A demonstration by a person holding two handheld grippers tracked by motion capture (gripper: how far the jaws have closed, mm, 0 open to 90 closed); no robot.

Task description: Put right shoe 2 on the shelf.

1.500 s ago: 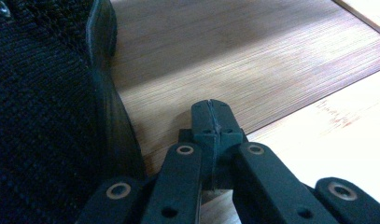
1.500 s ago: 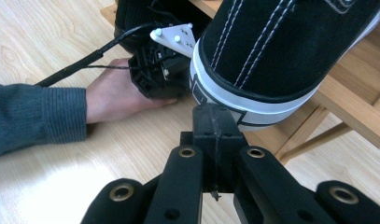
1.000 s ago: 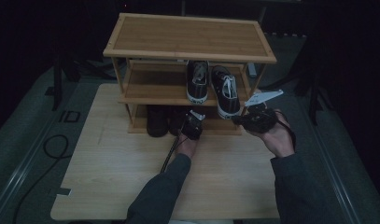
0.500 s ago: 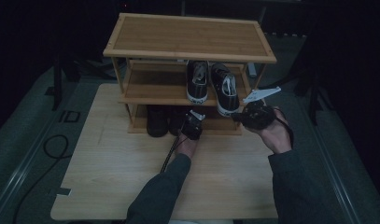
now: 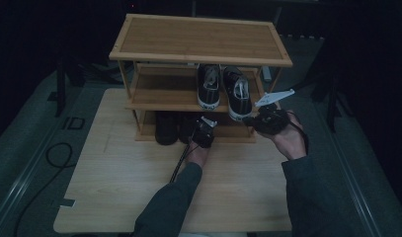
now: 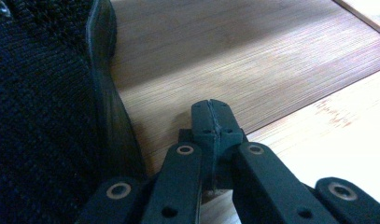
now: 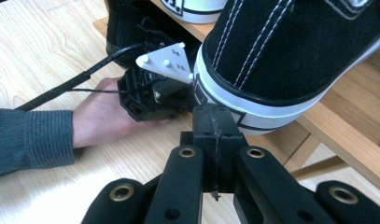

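Two black sneakers [image 5: 223, 91] with white rubber soles stand side by side on the middle board of the wooden rack [image 5: 198, 39], at its right part. Their long axis runs from far to near, and the end with the white sole rim points toward me, over the near edge of the board. My right tongs [image 7: 214, 112] are clenched on nothing; the tips are just at the white sole of the right sneaker [image 7: 290, 51], whether touching I cannot tell. My left tongs [image 6: 213, 109] are also pressed together and empty, low at the bottom board, just beside a dark knitted shoe [image 6: 43, 102] with a smooth black sole.

Compared with one second ago, the right sneaker stood more slanted and stuck out over the edge; now it lies nearly parallel to its neighbour. My right hand [image 5: 287, 140] is a little more to the far side; the left hand [image 5: 198, 153] did not move.

Canvas is matte with white stitching; rack and table [image 5: 114, 187] are pale striped wood
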